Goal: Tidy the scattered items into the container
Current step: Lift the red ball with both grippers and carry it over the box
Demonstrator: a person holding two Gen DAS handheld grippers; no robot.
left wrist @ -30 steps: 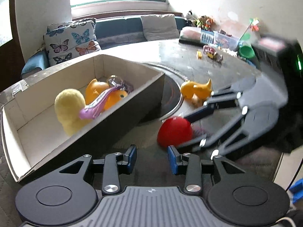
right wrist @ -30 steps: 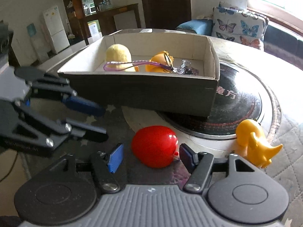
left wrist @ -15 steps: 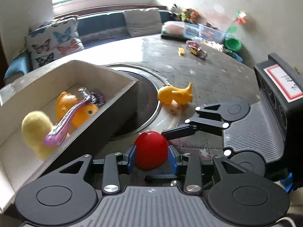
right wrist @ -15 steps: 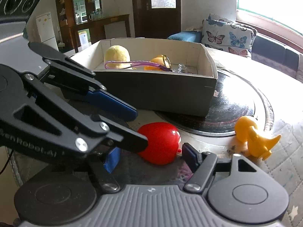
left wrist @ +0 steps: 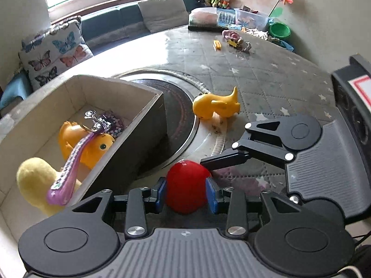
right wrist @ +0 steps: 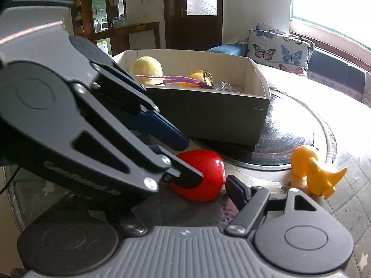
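The left tool (left wrist: 186, 193) straddles the glossy red rounded toy (left wrist: 186, 186), which lies on the round quilted grey desk (left wrist: 266, 81) just outside the near wall of the open cardboard box (left wrist: 141, 125). Its blue pads (left wrist: 160, 193) sit close against the toy's two sides; whether they press on it cannot be told.

The left wrist view alone shows the far half of the desk: small scattered toys, a green plastic bowl (left wrist: 280, 29), clear storage bins and stuffed animals by the wall. It also looks down into the box, where a fuzzy pale yellow plush (left wrist: 34, 183), an orange rubber duck (left wrist: 92, 146) and a purple strap with metal clips (left wrist: 71, 164) lie together. The right tool (left wrist: 208, 162) enters this view from the right, one dark finger touching or just behind the red toy.

The right wrist view alone shows a dark wooden door and shelving behind the box. Here the left tool (right wrist: 192, 159) fills the left side, and its arm bears embossed lettering, too blurred to read. The right tool's (right wrist: 180, 199) jaws are opening, spread wide with the red toy (right wrist: 204, 173) between them and one pad standing just off it.

A yellow plastic dinosaur (left wrist: 215, 106) stands on the desk beside the dark round inset plate (left wrist: 180, 113), apart from the box.
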